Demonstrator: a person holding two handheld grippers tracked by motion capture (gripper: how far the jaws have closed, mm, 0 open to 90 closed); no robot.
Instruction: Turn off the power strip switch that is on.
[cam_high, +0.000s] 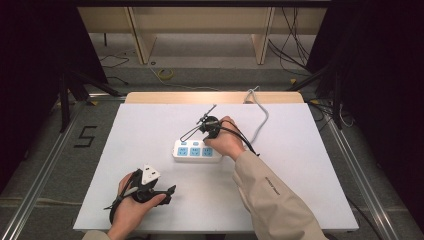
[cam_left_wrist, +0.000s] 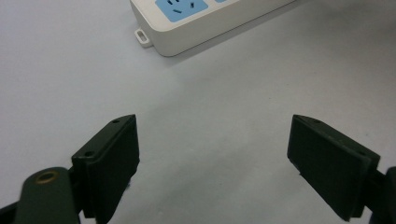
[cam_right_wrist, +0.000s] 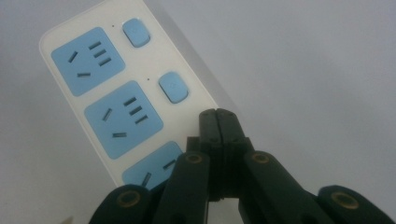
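The white power strip (cam_high: 197, 150) lay near the middle of the table (cam_high: 300, 200), its long axis running from nine to three o'clock, its cable (cam_high: 262, 120) leaving the three o'clock end and curling off toward twelve. The right gripper (cam_right_wrist: 218, 116) had its jaws pressed together, empty, their tips down at the third blue switch (cam_right_wrist: 173, 87) in the row, so the pressing looked to be in hand; whether any switch was already flipped I could not tell. The left gripper (cam_high: 170, 192) rested at seven o'clock with jaws spread wide, holding nothing, well apart from the strip.
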